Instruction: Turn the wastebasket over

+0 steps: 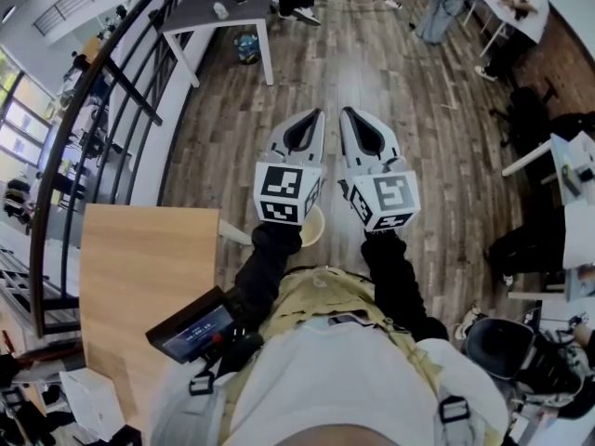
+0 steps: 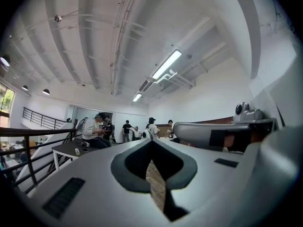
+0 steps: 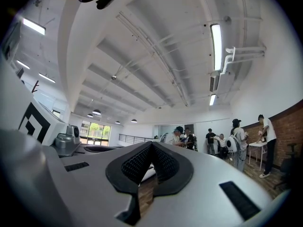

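Note:
A small dark round basket (image 1: 246,46) with blue stuff in it stands upright on the wooden floor by the leg of a grey table, far ahead of both grippers. My left gripper (image 1: 319,112) and right gripper (image 1: 345,111) hover side by side, pointing level toward it and nearly touching each other. Both are shut with nothing between the jaws. In the left gripper view the left gripper (image 2: 151,141) shows closed tips, with the right gripper's body beside it. The right gripper (image 3: 151,143) looks the same in the right gripper view. Neither gripper view shows the basket.
The grey table (image 1: 218,12) stands at the back left beside a black railing (image 1: 112,91). A wooden tabletop (image 1: 139,277) lies at my lower left. People (image 1: 442,3) stand by white tables at the back right. Dark chairs (image 1: 525,110) line the right. A pale round thing (image 1: 314,228) sits under my wrists.

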A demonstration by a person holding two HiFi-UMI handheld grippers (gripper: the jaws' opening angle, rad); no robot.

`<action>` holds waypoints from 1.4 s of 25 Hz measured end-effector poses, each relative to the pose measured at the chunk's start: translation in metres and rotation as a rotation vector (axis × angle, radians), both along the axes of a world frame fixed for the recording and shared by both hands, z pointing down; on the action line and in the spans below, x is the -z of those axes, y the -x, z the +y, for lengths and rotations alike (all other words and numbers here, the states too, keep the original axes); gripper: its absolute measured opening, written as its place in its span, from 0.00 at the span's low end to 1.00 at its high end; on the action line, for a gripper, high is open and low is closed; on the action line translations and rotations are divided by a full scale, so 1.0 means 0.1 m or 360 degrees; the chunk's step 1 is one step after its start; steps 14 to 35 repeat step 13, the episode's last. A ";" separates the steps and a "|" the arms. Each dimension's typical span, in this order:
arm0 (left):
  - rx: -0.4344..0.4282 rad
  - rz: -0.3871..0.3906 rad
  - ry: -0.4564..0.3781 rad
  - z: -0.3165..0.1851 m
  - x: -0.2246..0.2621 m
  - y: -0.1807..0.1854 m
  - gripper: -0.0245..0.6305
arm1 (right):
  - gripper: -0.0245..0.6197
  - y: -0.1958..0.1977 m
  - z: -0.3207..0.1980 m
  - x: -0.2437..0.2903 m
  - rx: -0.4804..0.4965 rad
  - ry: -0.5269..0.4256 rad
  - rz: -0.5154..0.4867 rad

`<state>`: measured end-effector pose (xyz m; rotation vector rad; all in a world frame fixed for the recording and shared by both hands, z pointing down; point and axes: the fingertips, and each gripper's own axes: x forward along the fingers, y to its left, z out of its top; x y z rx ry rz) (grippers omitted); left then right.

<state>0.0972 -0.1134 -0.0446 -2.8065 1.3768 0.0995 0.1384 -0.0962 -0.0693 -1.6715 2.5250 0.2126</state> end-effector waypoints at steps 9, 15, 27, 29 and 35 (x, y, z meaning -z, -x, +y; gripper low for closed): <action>0.0037 -0.0010 0.0001 0.00 -0.05 0.02 0.04 | 0.07 -0.05 -0.01 -0.09 -0.0015 0.0009 -0.0001; 0.0036 -0.0003 -0.0009 0.00 -0.01 0.04 0.04 | 0.07 -0.02 -0.01 -0.05 -0.0016 0.0024 0.0007; 0.0036 -0.0003 -0.0009 0.00 -0.01 0.04 0.04 | 0.07 -0.02 -0.01 -0.05 -0.0016 0.0024 0.0007; 0.0036 -0.0003 -0.0009 0.00 -0.01 0.04 0.04 | 0.07 -0.02 -0.01 -0.05 -0.0016 0.0024 0.0007; 0.0036 -0.0003 -0.0009 0.00 -0.01 0.04 0.04 | 0.07 -0.02 -0.01 -0.05 -0.0016 0.0024 0.0007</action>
